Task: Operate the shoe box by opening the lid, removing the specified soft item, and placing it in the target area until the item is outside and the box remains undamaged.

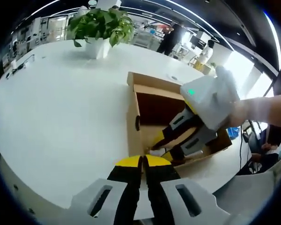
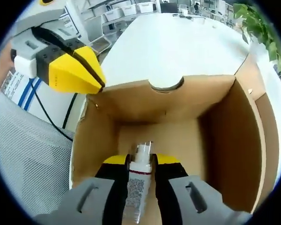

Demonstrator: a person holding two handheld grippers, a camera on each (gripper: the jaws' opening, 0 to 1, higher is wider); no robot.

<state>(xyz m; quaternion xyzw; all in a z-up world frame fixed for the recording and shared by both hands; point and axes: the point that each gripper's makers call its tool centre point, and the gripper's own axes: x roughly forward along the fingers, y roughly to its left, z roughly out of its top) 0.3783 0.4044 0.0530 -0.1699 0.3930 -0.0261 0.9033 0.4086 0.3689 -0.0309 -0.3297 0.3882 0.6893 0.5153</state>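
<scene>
An open brown cardboard shoe box (image 1: 133,119) lies on the white table (image 1: 61,117). My right gripper (image 1: 160,147), held by a white-gloved hand (image 1: 215,96), reaches down into it. In the right gripper view, my right gripper (image 2: 139,159) is shut on a white tube with a printed label (image 2: 136,185), low inside the box (image 2: 225,140) above its floor. My left gripper (image 1: 141,161) is shut, its yellow tips pressed together beside the box's near corner. From the right gripper view, the left gripper (image 2: 99,83) points at the rim's corner; whether it touches the cardboard is unclear.
A potted green plant (image 1: 100,30) stands at the far side of the table. Bare table stretches to the left of the box. A grey mesh chair (image 2: 33,159) and a black cable (image 2: 51,117) lie beyond the table edge. People stand in the background (image 1: 171,37).
</scene>
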